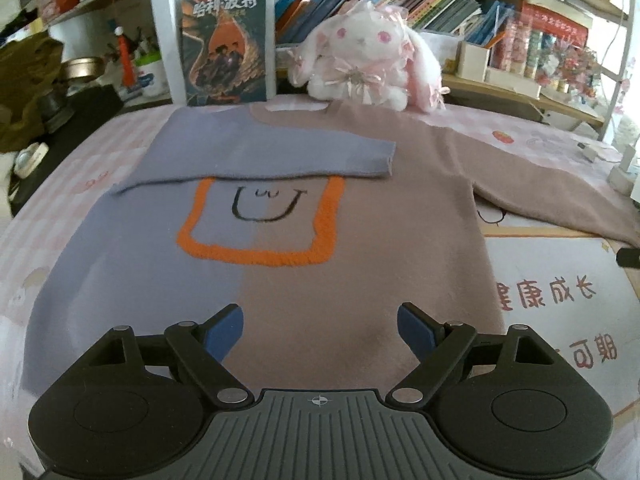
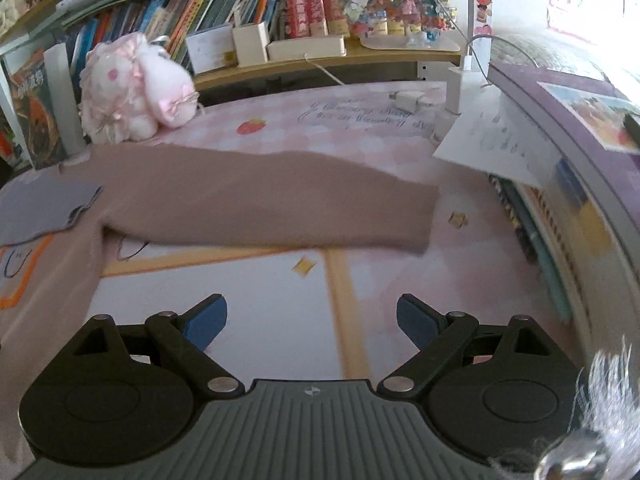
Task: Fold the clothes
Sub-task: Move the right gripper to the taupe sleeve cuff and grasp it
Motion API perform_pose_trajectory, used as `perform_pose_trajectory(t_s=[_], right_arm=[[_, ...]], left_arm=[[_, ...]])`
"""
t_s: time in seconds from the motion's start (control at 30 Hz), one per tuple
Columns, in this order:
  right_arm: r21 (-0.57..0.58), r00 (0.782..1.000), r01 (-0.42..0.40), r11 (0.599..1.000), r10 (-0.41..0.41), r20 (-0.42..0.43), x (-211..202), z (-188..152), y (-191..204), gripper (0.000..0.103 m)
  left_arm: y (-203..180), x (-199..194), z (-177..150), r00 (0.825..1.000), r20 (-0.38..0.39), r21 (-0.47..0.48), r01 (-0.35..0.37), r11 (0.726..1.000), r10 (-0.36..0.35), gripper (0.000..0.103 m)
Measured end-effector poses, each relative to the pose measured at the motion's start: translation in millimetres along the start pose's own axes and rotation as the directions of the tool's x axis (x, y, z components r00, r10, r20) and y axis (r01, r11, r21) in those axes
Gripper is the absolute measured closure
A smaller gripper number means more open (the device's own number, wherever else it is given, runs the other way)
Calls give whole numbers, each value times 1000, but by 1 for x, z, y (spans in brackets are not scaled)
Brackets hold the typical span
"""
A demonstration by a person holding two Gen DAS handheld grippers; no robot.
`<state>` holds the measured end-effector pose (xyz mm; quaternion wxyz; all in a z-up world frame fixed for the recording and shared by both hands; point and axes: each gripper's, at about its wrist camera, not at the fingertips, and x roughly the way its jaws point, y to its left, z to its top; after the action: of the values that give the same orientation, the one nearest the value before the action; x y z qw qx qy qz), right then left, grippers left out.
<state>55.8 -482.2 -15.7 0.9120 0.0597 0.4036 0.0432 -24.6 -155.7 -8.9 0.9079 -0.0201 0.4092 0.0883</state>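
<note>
Two Open Claws Over a Half-Folded Sweater

Two claws stand wide apart with nothing between their blue pads. The left claw (image 1: pixel 320 330) hangs above the lower hem of the two-tone knitted sweater, lilac on one half and dusty pink on the other (image 1: pixel 352 240), without visibly touching it. The right claw (image 2: pixel 312 320) hovers over bare pink printed desk cover (image 2: pixel 280 300), beside the sweater's body and short of the outstretched pink sleeve (image 2: pixel 272 212).

The sweater lies flat on the desk, front up, showing an orange outlined square with a drawn smiling face (image 1: pixel 264 216). Its lilac sleeve (image 1: pixel 272 156) is folded across the chest; the pink sleeve lies straight out to the side.

On the low shelf behind, a white open box (image 2: pixel 250 42) stands beside a shallow white tray (image 2: pixel 306 48); what they hold cannot be made out. A white-and-pink plush rabbit (image 1: pixel 368 60) sits at the sweater's collar, near an upright illustrated book (image 1: pixel 226 48).
</note>
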Motion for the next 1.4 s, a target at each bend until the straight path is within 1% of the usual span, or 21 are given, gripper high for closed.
perform_pose_trajectory(t_s=[0.2, 0.27, 0.33, 0.43, 0.57, 0.7, 0.83, 0.93, 1.03, 1.23, 1.27, 1.33, 1.4], right_arm=[[5, 999, -48, 999, 48, -17, 17, 17, -25, 14], [15, 998, -58, 998, 58, -20, 22, 21, -30, 17], [26, 997, -68, 997, 69, -25, 26, 24, -33, 24], [44, 996, -84, 996, 85, -34, 31, 27, -36, 25], [51, 996, -81, 995, 82, -29, 34, 27, -36, 26], [61, 997, -70, 996, 70, -10, 35, 27, -39, 30], [60, 997, -75, 995, 74, 10, 39, 28, -39, 39], [100, 994, -110, 989, 108, 29, 42, 30, -42, 45], [139, 989, -143, 980, 137, 47, 46, 32, -44, 46], [242, 979, -200, 949, 185, 85, 55, 39, -50, 45], [259, 978, -204, 944, 187, 91, 57, 40, -52, 45], [291, 981, -187, 938, 160, 112, 59, 45, -57, 46], [305, 987, -133, 943, 100, 123, 60, 51, -61, 46]], left_arm=[[-5, -8, -10, 998, -33, -51, -62, 997, 60, 16], [-5, -10, -13, 996, -41, -63, -80, 995, 78, 16], [-7, -12, -14, 995, -47, -69, -93, 993, 90, 16], [-9, -15, -16, 994, -50, -60, -105, 993, 102, 16], [-13, -19, -18, 992, -53, -44, -119, 992, 116, 16], [-15, -21, -21, 990, -65, -35, -128, 991, 126, 16], [-13, -22, -24, 988, -76, -39, -140, 989, 137, 16], [-10, -22, -25, 986, -80, -44, -149, 988, 145, 16], [-8, -22, -26, 985, -86, -51, -152, 987, 147, 16], [-9, -21, -25, 985, -86, -45, -153, 987, 149, 16], [-10, -21, -24, 985, -85, -42, -154, 987, 150, 16], [-10, -22, -23, 985, -81, -38, -157, 987, 153, 16], [-10, -22, -23, 985, -79, -36, -159, 987, 156, 16]])
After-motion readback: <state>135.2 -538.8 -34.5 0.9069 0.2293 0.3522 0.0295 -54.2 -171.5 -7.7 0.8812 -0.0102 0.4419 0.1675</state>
